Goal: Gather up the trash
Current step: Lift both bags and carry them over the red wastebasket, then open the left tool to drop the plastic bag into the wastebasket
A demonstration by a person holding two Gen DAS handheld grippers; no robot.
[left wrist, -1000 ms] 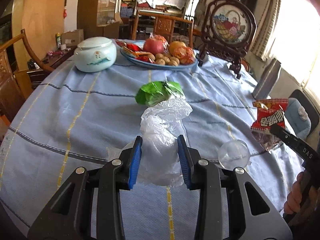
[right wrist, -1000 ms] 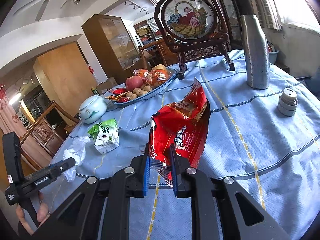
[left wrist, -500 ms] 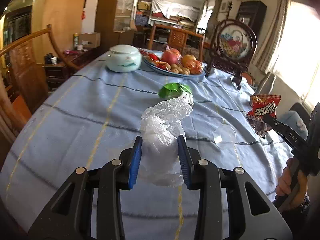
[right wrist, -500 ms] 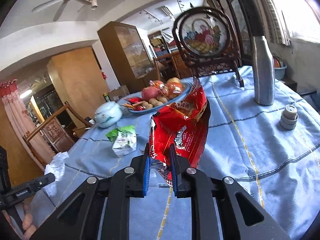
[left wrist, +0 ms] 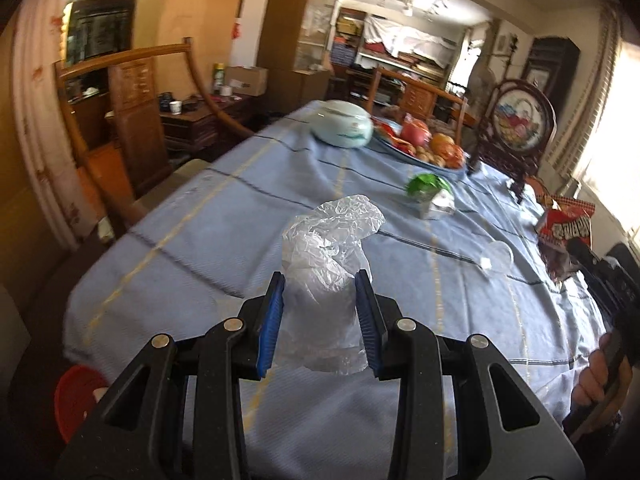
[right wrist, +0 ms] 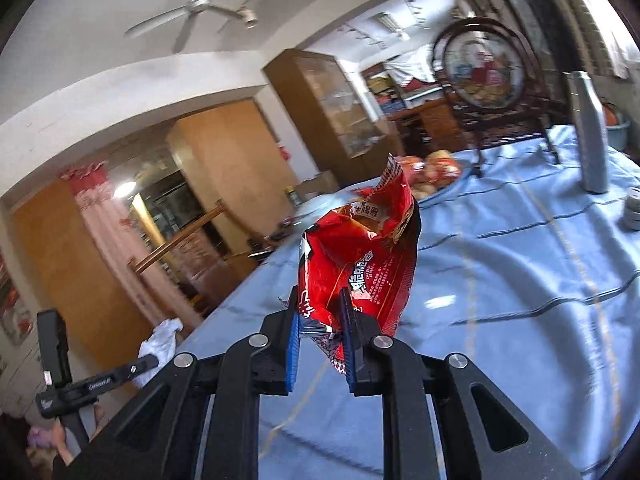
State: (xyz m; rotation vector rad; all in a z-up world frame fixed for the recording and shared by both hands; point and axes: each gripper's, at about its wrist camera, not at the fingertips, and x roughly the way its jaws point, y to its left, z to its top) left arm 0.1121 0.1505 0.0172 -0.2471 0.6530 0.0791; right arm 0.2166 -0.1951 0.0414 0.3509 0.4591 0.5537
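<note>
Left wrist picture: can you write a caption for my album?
Left gripper clutching a crumpled clear plastic bag above the blue striped tablecloth.

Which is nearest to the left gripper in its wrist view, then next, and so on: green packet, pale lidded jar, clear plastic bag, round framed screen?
1. Clear plastic bag, clamped in the left gripper.
2. Green packet, mid-table, ahead and right.
3. Pale lidded jar, far end, beside the fruit plate.
4. Round framed screen, far right; too close to the jar to rank firmly.

Unclear from my feeds: fruit plate (left wrist: pixel 424 152) motion-blurred; red bucket (left wrist: pixel 76 396) cut by the lens edge; stacked caps (right wrist: pixel 633 213) cropped at right; wrapper (right wrist: pixel 360 256) print unreadable.
</note>
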